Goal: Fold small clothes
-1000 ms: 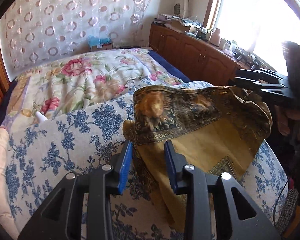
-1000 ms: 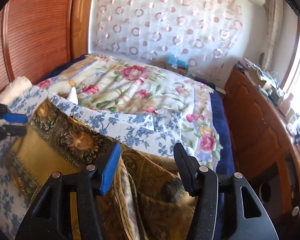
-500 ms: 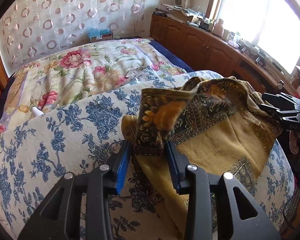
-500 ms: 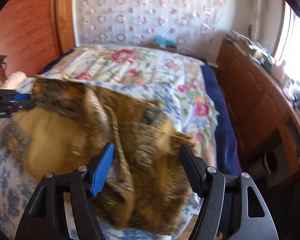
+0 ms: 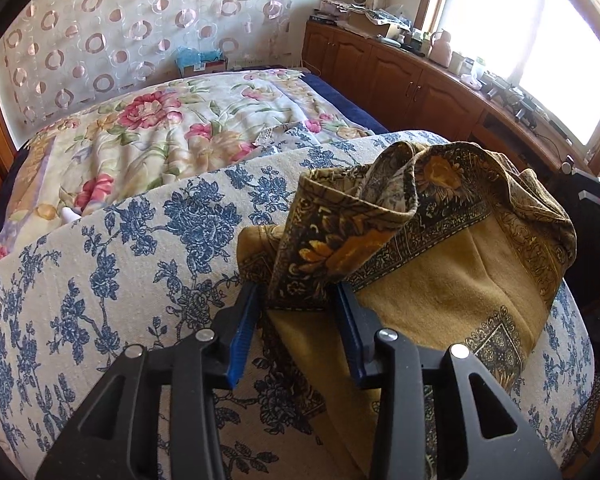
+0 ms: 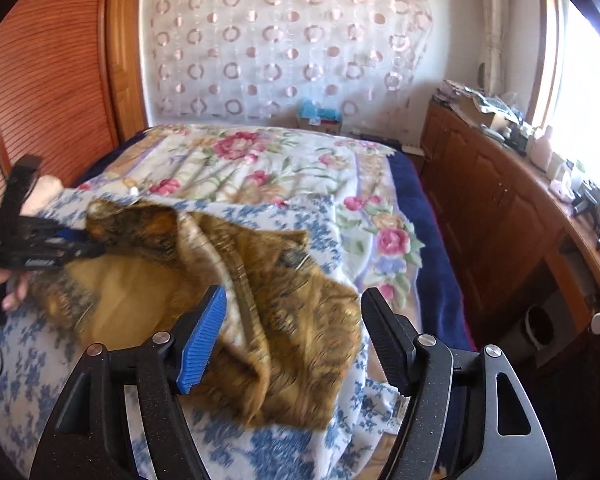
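Note:
A small mustard-yellow garment (image 5: 440, 280) with a dark patterned border lies rumpled on the blue-flowered white sheet (image 5: 120, 264). My left gripper (image 5: 298, 300) has a folded corner of the garment between its blue pads; the jaws stand fairly wide and I cannot tell if they pinch it. In the right wrist view the same garment (image 6: 228, 280) lies in a heap, and the left gripper (image 6: 88, 246) meets its far left corner. My right gripper (image 6: 296, 324) is open over the garment's near right part, holding nothing.
A pink-flowered quilt (image 6: 260, 164) with a dark blue edge covers the far bed. A wooden cabinet (image 6: 500, 216) with cluttered top runs along the right under the window. A wooden headboard (image 6: 52, 88) stands left. A circle-patterned curtain (image 5: 120, 32) hangs behind.
The garment's corner came between my left gripper's pads and was drawn toward it. My right gripper pulled back and the right side of the garment dropped onto the sheet.

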A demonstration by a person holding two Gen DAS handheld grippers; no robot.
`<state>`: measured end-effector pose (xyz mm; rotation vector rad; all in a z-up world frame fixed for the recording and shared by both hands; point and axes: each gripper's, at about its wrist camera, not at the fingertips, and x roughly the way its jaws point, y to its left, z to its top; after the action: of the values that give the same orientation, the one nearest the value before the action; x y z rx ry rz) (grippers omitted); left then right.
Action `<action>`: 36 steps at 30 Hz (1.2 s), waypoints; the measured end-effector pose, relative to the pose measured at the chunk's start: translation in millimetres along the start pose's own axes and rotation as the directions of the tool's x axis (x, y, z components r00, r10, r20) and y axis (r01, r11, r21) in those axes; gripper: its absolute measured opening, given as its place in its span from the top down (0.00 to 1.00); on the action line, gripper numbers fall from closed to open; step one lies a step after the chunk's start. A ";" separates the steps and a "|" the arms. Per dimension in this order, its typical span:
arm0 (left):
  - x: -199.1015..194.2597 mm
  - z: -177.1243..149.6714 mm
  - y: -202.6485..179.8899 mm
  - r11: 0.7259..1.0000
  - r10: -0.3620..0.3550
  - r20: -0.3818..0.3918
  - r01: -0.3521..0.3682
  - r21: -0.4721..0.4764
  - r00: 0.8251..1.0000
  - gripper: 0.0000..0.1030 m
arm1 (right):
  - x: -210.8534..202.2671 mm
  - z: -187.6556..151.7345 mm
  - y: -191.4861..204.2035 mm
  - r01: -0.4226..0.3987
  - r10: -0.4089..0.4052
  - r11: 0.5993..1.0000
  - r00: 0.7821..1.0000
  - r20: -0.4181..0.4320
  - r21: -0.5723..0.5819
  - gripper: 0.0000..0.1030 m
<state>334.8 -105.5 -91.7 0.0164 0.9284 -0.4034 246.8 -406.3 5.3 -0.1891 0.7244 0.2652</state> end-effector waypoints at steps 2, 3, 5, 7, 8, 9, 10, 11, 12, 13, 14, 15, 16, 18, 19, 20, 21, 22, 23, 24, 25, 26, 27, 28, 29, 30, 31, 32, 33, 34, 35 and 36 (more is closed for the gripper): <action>-0.3 -0.4 -0.4 1.000 -0.003 0.001 0.003 -0.002 1.000 0.63 | -1.0 -6.0 7.5 -0.020 0.019 1.000 1.000 -0.016 -0.019 0.29; -0.4 -0.4 0.0 1.000 -0.003 0.001 0.003 -0.004 1.000 0.63 | 2.0 -9.7 10.5 -0.028 0.027 0.999 0.999 -0.030 -0.028 0.28; -0.2 0.4 1.4 1.000 -0.005 0.001 0.006 -0.008 1.000 0.62 | 17.2 -18.1 15.3 -0.023 0.019 0.998 0.997 -0.075 -0.052 0.28; 0.0 0.7 1.8 1.000 -0.007 -0.001 0.007 -0.010 1.000 0.62 | 36.2 -21.4 10.3 0.005 -0.010 0.999 0.994 -0.105 -0.050 0.28; 0.3 1.7 2.8 1.000 -0.009 -0.003 0.009 -0.014 1.000 0.62 | 42.9 -21.7 5.7 0.011 -0.015 0.999 0.994 -0.111 -0.037 0.28; -0.1 2.3 3.9 1.000 -0.012 -0.004 0.011 -0.021 1.000 0.62 | 52.5 -20.6 -2.9 0.016 -0.017 1.000 0.993 -0.116 -0.006 0.28; -3.2 2.9 5.1 0.999 -0.012 0.013 0.013 -0.033 1.000 0.62 | 59.4 -19.6 -9.8 0.017 -0.014 1.000 0.993 -0.119 0.018 0.27; -5.6 3.7 7.0 0.999 -0.012 0.026 0.013 -0.038 1.000 0.62 | 66.1 -17.4 -16.8 0.008 -0.003 0.999 0.994 -0.113 0.041 0.27; -8.3 5.3 8.2 0.999 -0.010 0.038 0.011 -0.042 0.999 0.62 | 72.6 -15.2 -21.3 0.008 -0.002 0.998 0.994 -0.107 0.056 0.25; -8.9 6.3 9.6 0.999 -0.009 0.038 0.011 -0.045 0.999 0.62 | 77.6 -13.8 -23.0 0.002 0.005 0.998 0.994 -0.110 0.062 0.25; -9.0 7.1 10.7 0.999 -0.010 0.039 0.012 -0.049 0.999 0.62 | 83.3 -12.3 -23.3 -0.014 0.021 0.998 0.993 -0.115 0.067 0.25; -9.1 8.2 11.7 0.999 -0.008 0.042 0.011 -0.053 0.999 0.62 | 87.9 -11.0 -24.0 -0.028 0.036 0.997 0.992 -0.118 0.073 0.25; -8.5 8.7 11.9 0.999 -0.008 0.040 0.010 -0.053 0.999 0.62 | 93.1 -9.4 -24.9 -0.044 0.054 0.995 0.991 -0.125 0.084 0.25; -4.5 10.4 13.7 0.998 -0.014 0.030 0.015 -0.055 0.999 0.62 | 98.3 -6.2 -25.2 -0.077 0.090 0.992 0.987 -0.130 0.102 0.25; -2.2 11.0 14.4 0.998 -0.018 0.022 0.019 -0.057 1.000 0.62 | 100.4 -5.6 -25.9 -0.095 0.110 0.989 0.985 -0.135 0.110 0.25; 0.8 11.2 14.9 0.998 -0.024 0.011 0.024 -0.059 1.000 0.62 | 104.1 -5.3 -27.6 -0.120 0.139 0.985 0.979 -0.147 0.126 0.26; 4.3 11.2 16.3 0.998 -0.031 0.002 0.031 -0.063 1.000 0.62 | 104.7 -5.8 -27.9 -0.133 0.153 0.982 0.977 -0.149 0.136 0.28; 6.1 11.3 17.3 0.997 -0.037 0.000 0.037 -0.070 0.999 0.62 | 106.0 -6.3 -29.4 -0.154 0.177 0.977 0.973 -0.151 0.149 0.30; 6.6 11.7 18.5 0.996 -0.039 0.008 0.040 -0.078 0.999 0.61 | 107.0 -7.0 -29.4 -0.168 0.193 0.973 0.969 -0.156 0.159 0.31; 7.2 11.9 19.2 0.996 -0.040 0.009 0.040 -0.081 0.999 0.61 | 106.6 -7.6 -30.1 -0.178 0.204 0.971 0.966 -0.157 0.162 0.32; 7.9 12.5 18.9 0.996 -0.039 0.011 0.039 -0.079 0.999 0.61 | 106.5 -8.0 -29.0 -0.191 0.216 0.969 0.963 -0.160 0.158 0.32; 8.4 12.9 18.4 0.996 -0.037 0.013 0.038 -0.078 0.999 0.61 | 106.2 -7.7 -27.0 -0.194 0.217 0.970 0.962 -0.167 0.144 0.34; 8.8 12.9 18.0 0.996 -0.036 0.017 0.038 -0.078 0.999 0.61 | 105.4 -7.2 -25.0 -0.194 0.215 0.972 0.962 -0.169 0.132 0.39; 9.2 12.9 18.5 0.996 -0.039 0.021 0.041 -0.081 0.999 0.61 | 104.4 -7.4 -23.3 -0.200 0.220 0.972 0.961 -0.169 0.127 0.50; 9.0 12.8 19.0 0.995 -0.043 0.024 0.045 -0.084 0.999 0.61 | 102.8 -7.1 -19.9 -0.221 0.239 0.968 0.956 -0.170 0.119 0.56; 8.8 13.2 19.6 0.995 -0.054 0.027 0.056 -0.085 0.998 0.62 | 102.6 -6.8 -16.9 -0.224 0.240 0.968 0.956 -0.170 0.111 0.60; 8.7 13.0 20.2 0.994 -0.069 0.031 0.071 -0.080 0.997 0.69 | 101.6 -6.8 -14.8 -0.220 0.235 0.970 0.957 -0.169 0.099 0.68; 8.7 13.0 20.8 0.993 -0.087 0.032 0.089 -0.078 0.996 0.83 | 100.3 -6.6 -13.8 -0.239 0.253 0.966 0.953 -0.169 0.101 0.74; 7.9 12.6 20.4 0.990 -0.121 0.030 0.123 -0.075 0.992 0.88 | 99.8 -6.5 -13.2 -0.242 0.257 0.965 0.953 -0.163 0.104 0.80; 5.7 12.1 20.0 0.988 -0.131 0.036 0.133 -0.076 0.991 0.94 | 97.3 -5.9 -13.4 -0.243 0.258 0.964 0.954 -0.151 0.109 0.83; 0.9 11.3 17.7 0.988 -0.136 0.050 0.139 -0.067 0.989 0.96 | 96.1 -5.9 -13.0 -0.245 0.259 0.963 0.955 -0.146 0.110 0.83; -5.7 11.1 14.6 0.990 -0.127 0.071 0.131 -0.056 0.989 0.96 | 93.4 -5.6 -11.7 -0.237 0.250 0.966 0.959 -0.135 0.106 0.84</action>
<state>345.4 -92.2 -82.8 -0.1128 0.8769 -0.4924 313.8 -402.7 -60.9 -0.0342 0.9057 0.4570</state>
